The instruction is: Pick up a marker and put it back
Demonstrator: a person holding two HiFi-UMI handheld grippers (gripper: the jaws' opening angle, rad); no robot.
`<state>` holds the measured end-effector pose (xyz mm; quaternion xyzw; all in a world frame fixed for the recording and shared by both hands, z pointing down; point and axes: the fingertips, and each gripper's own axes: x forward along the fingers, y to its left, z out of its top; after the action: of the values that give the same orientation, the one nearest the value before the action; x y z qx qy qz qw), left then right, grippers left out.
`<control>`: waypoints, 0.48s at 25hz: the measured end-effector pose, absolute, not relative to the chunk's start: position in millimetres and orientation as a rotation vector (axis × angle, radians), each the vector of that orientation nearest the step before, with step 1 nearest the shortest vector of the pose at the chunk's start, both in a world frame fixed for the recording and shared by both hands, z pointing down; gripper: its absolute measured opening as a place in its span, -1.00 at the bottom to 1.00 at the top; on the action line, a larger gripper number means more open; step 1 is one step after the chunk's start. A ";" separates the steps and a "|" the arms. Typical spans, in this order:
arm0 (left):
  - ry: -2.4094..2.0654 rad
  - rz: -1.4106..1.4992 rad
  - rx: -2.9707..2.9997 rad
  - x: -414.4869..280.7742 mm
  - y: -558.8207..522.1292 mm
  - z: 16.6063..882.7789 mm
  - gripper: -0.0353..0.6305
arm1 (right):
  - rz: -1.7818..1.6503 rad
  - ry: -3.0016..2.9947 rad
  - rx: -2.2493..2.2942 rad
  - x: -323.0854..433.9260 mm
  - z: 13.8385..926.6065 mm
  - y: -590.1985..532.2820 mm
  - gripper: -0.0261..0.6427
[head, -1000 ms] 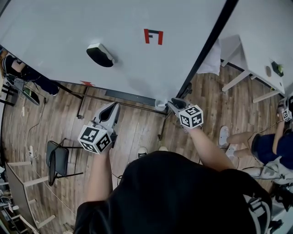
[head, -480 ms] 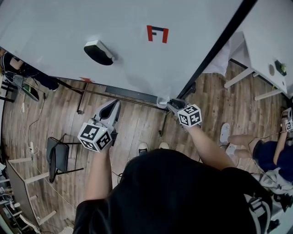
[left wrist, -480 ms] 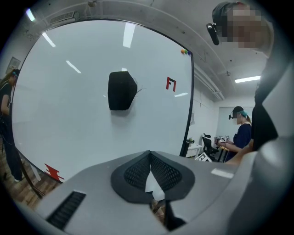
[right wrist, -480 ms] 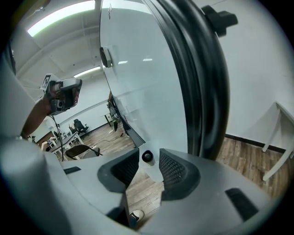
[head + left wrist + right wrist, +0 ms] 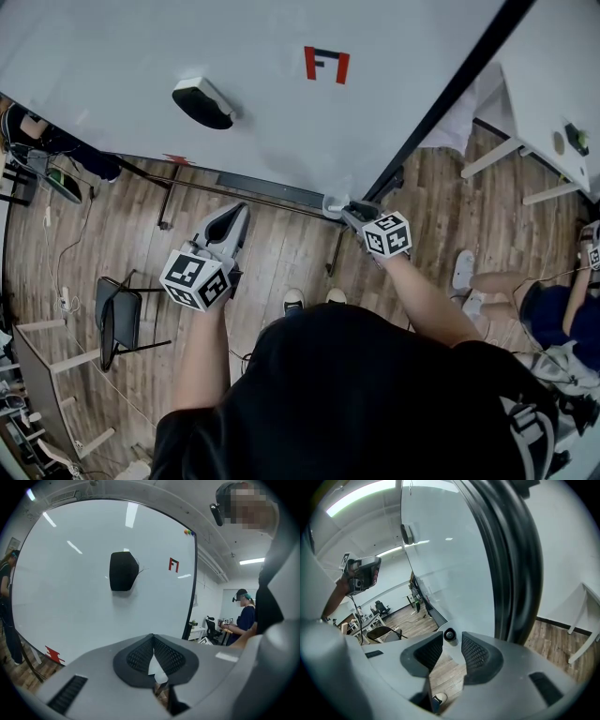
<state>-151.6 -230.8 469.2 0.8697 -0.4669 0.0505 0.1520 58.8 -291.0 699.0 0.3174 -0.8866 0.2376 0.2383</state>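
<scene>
A white marker with a dark end (image 5: 450,636) stands at the right end of the whiteboard's tray (image 5: 267,193); in the head view it is a small pale cylinder (image 5: 331,204). My right gripper (image 5: 350,213) is right at it. Its jaws have just been closing a little, and the marker's end sits between the fingertips (image 5: 433,645) with a gap on each side, so the right gripper (image 5: 451,644) is open. My left gripper (image 5: 232,216) hangs lower left of the board, away from it. Seen in its own view, the left gripper (image 5: 153,639) is shut on nothing.
A black eraser (image 5: 202,103) and a red-and-black mark (image 5: 325,64) are on the whiteboard (image 5: 112,56). The board's black frame (image 5: 441,103) runs just right of the marker. A chair (image 5: 117,328) stands at the left, a white table (image 5: 553,75) and a seated person (image 5: 562,309) at the right.
The right gripper has sunk a little beside the marker at the tray's end. The left gripper has kept still.
</scene>
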 end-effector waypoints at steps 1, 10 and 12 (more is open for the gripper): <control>-1.340 0.144 2.494 -151.7 -230.0 469.6 -0.86 | 0.650 -2.428 0.869 58.7 699.2 -290.4 -0.56; -1.345 0.140 2.491 -152.9 -223.7 468.8 -0.86 | 0.641 -2.428 0.880 57.2 701.7 -289.9 -0.65; -1.347 0.141 2.490 -153.6 -222.1 468.9 -0.86 | 0.640 -2.426 0.881 57.0 702.9 -290.0 -0.67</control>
<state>-153.6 -222.1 468.9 0.8681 -0.4695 0.0490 0.1531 57.0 -290.0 702.9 0.3219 -0.8858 0.2336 0.2390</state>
